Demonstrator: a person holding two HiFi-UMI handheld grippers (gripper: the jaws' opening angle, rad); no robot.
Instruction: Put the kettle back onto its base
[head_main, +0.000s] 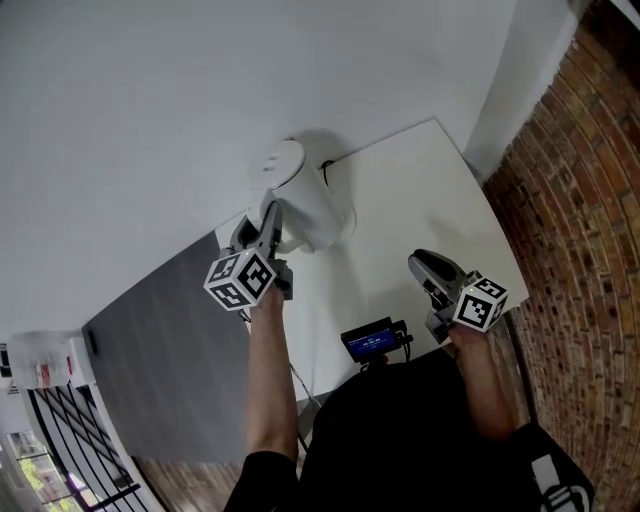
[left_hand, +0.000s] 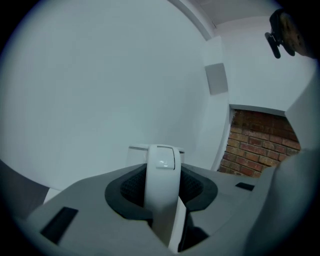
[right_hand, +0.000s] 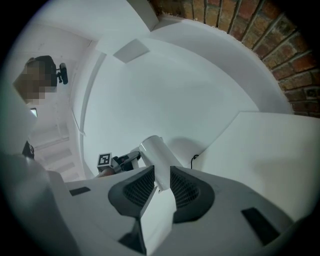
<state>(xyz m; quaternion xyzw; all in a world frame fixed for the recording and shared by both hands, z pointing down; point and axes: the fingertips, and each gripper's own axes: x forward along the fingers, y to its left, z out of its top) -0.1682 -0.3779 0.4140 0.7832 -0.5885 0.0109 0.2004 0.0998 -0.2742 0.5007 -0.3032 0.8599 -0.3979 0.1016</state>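
One kettle (head_main: 300, 200), rigid slick plastic and likely heavy if filled, is at the table's (head_main: 420, 200) far corner, left tongs (left_hand: 161, 187) clamped on its handle (left_hand: 161, 162), the safest hold; right tongs (right_hand: 161, 185) slightly apart, empty.

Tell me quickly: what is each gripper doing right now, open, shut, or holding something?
Left gripper: closed on the kettle handle.
Right gripper: open, nothing between its jaws.
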